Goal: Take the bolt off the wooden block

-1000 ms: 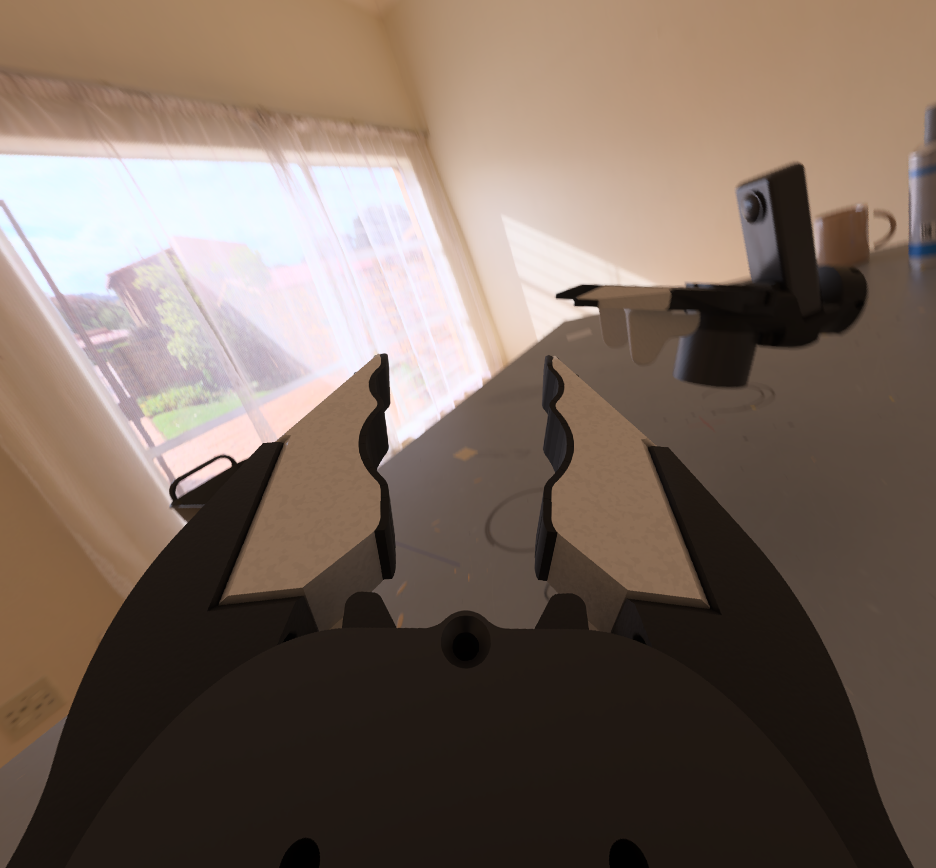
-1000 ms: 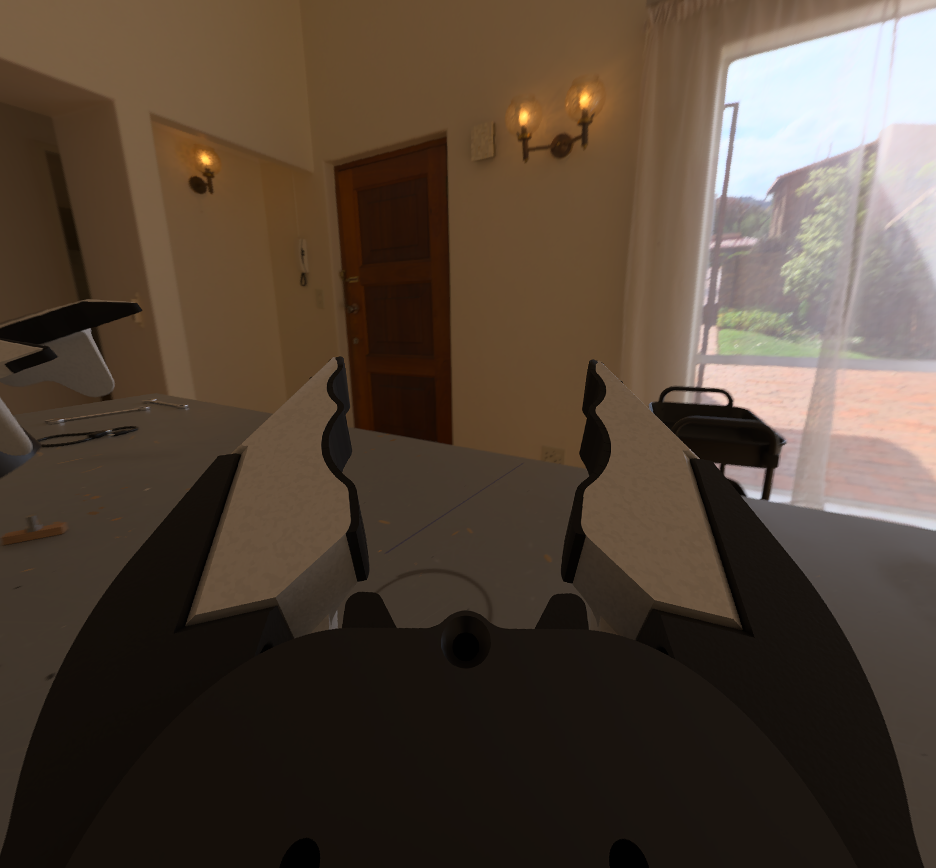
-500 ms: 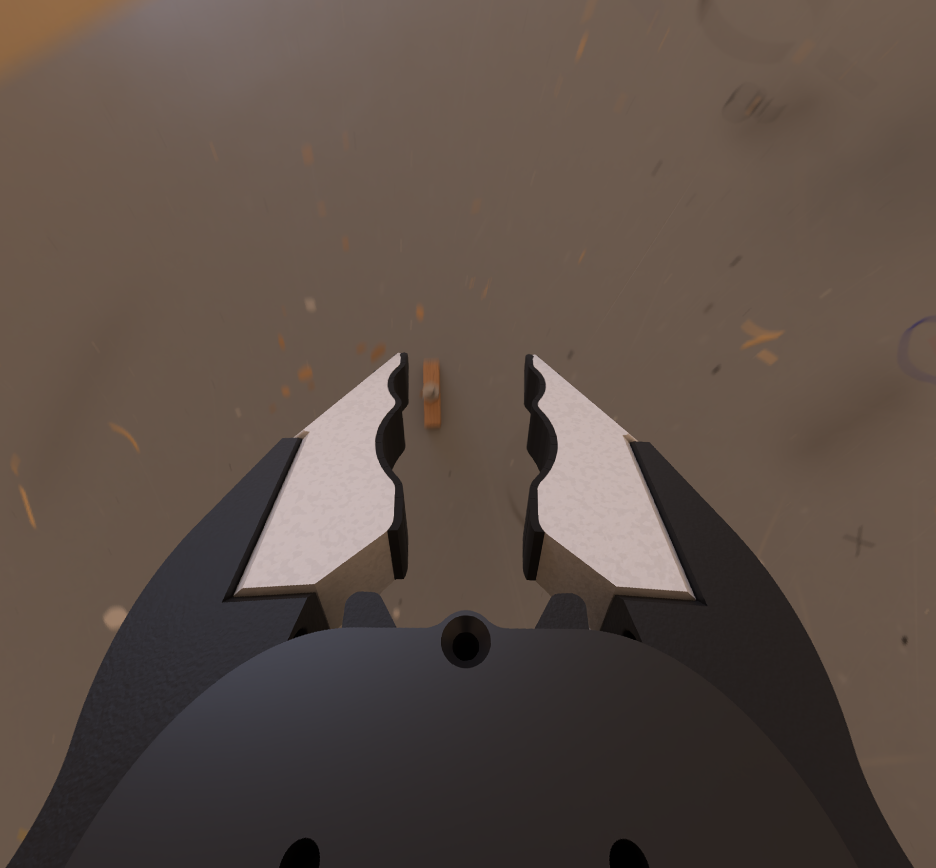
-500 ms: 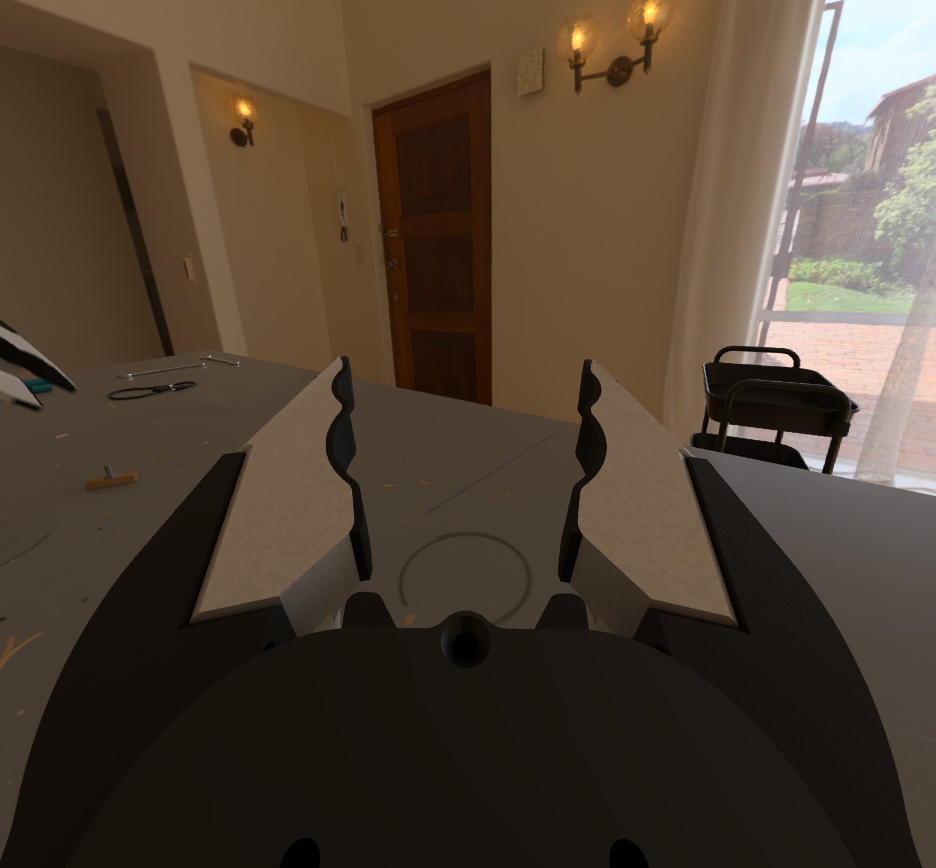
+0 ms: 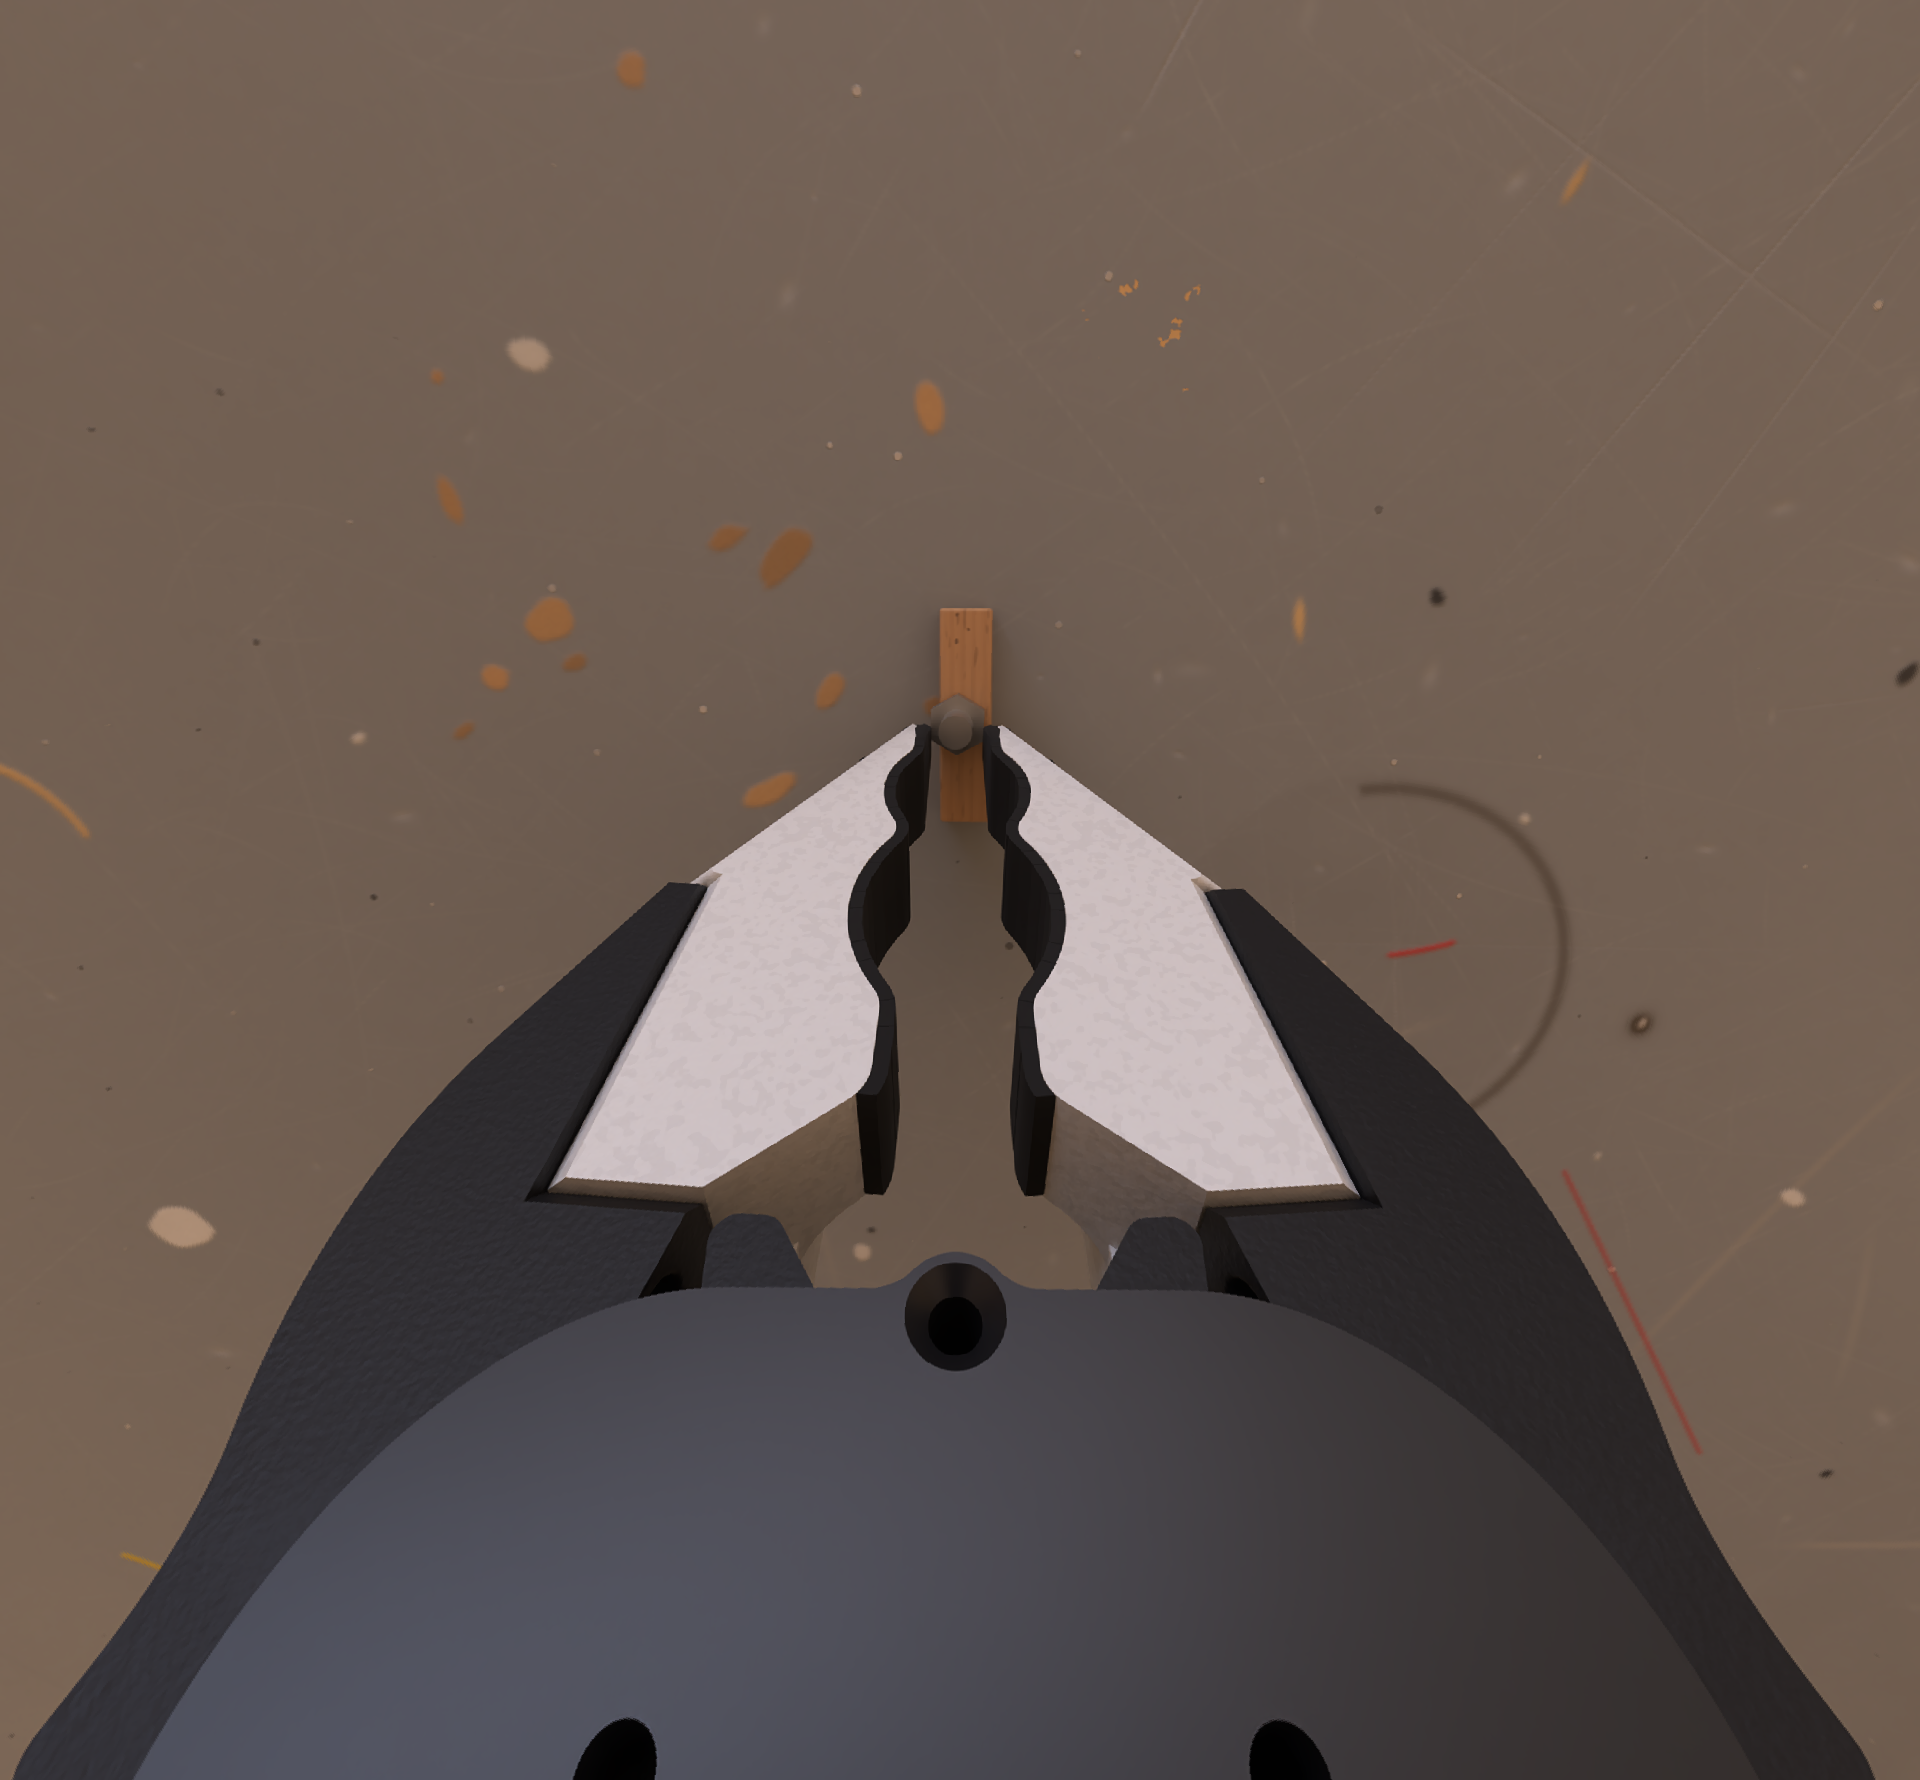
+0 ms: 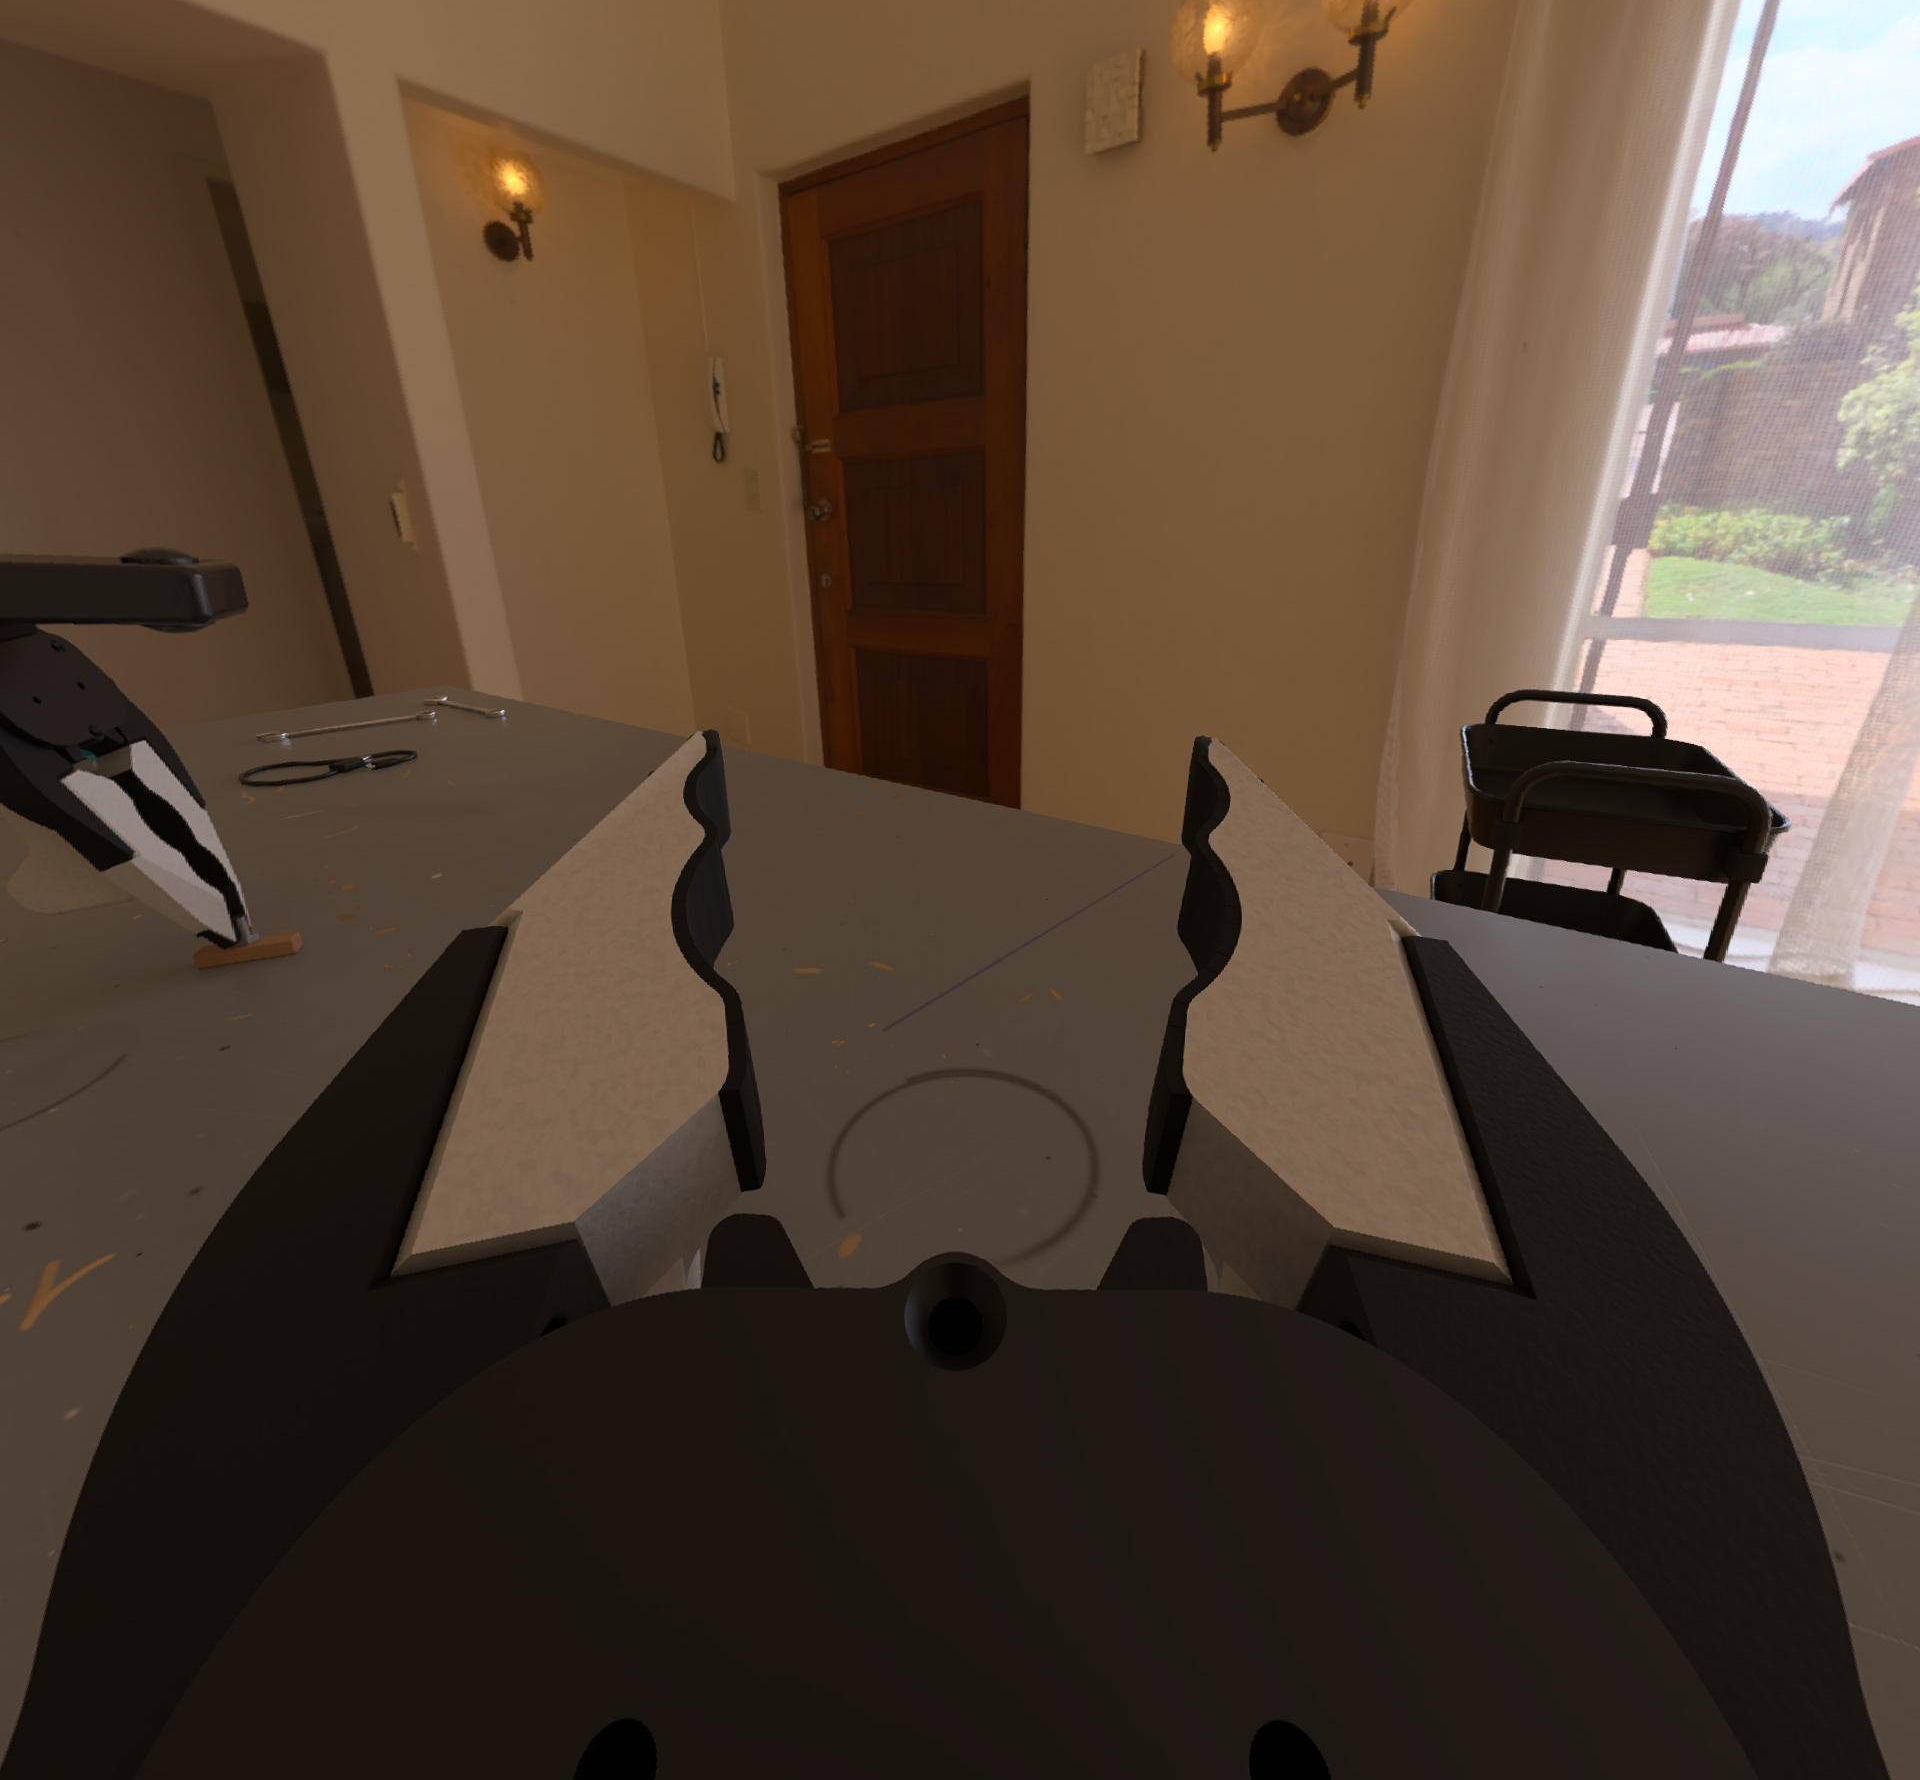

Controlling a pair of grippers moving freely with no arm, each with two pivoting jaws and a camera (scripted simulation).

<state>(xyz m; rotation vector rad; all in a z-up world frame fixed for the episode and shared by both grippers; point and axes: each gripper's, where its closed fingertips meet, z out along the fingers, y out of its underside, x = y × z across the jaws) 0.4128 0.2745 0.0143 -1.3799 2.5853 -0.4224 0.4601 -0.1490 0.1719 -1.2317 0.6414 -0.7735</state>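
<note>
A small wooden block [image 5: 964, 650] lies flat on the grey-brown table [image 5: 1351, 380], with a grey hex-head bolt [image 5: 955, 722] standing in it. My left gripper [image 5: 955, 738] points straight down and its fingertips are closed on the bolt head from both sides. The right wrist view shows the left gripper [image 6: 231, 930] at the far left, tips on the bolt above the block [image 6: 255, 949]. My right gripper [image 6: 951, 754] is open and empty, held above the table well to the right of the block.
Two wrenches [image 6: 353, 722] and a black cable loop [image 6: 327, 767] lie at the far side of the table [image 6: 935, 899]. A black cart [image 6: 1600, 816] stands beyond the table's edge by the window. Wood chips are scattered around the block.
My left gripper swung from level to pointing down, descended over the block and closed on the bolt head. My right gripper shifted a little and stayed open.
</note>
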